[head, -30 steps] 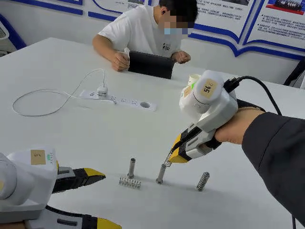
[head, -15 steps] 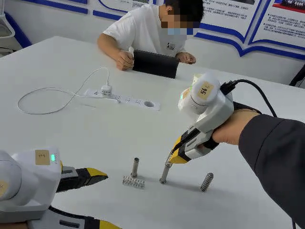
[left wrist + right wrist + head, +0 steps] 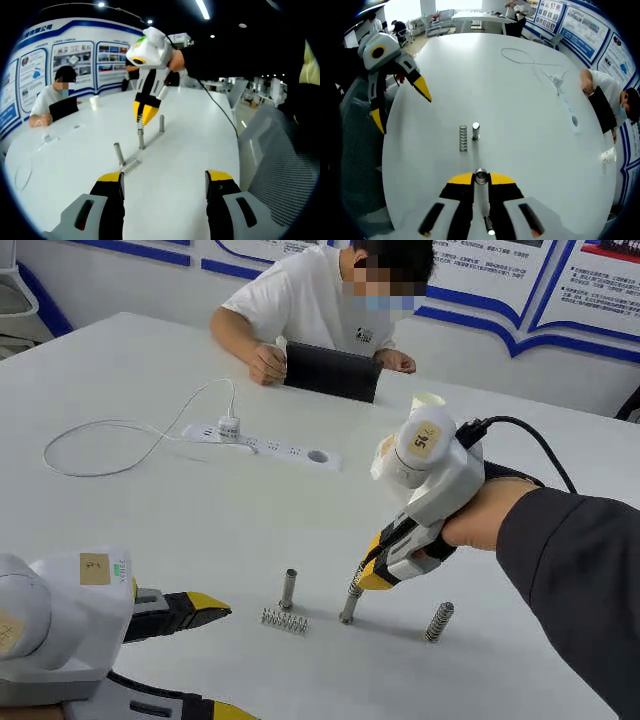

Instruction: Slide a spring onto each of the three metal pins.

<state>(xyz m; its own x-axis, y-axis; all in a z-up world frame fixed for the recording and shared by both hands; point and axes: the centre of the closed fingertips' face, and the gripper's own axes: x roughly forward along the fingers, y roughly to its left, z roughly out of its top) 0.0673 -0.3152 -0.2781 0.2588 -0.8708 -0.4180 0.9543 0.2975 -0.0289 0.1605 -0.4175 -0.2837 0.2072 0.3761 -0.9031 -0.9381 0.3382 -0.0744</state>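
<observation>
Edged spring barely lower onto middle pin, pinched in right gripper; left gripper spread, idle; 1 bare pin remained.

R gripper has come down a touch & in toward the mid pin; its body now stands steeper. The spring in its jaws was up-right of the pin top 1 s ago; now its lower end sits right at the pin top.
</observation>
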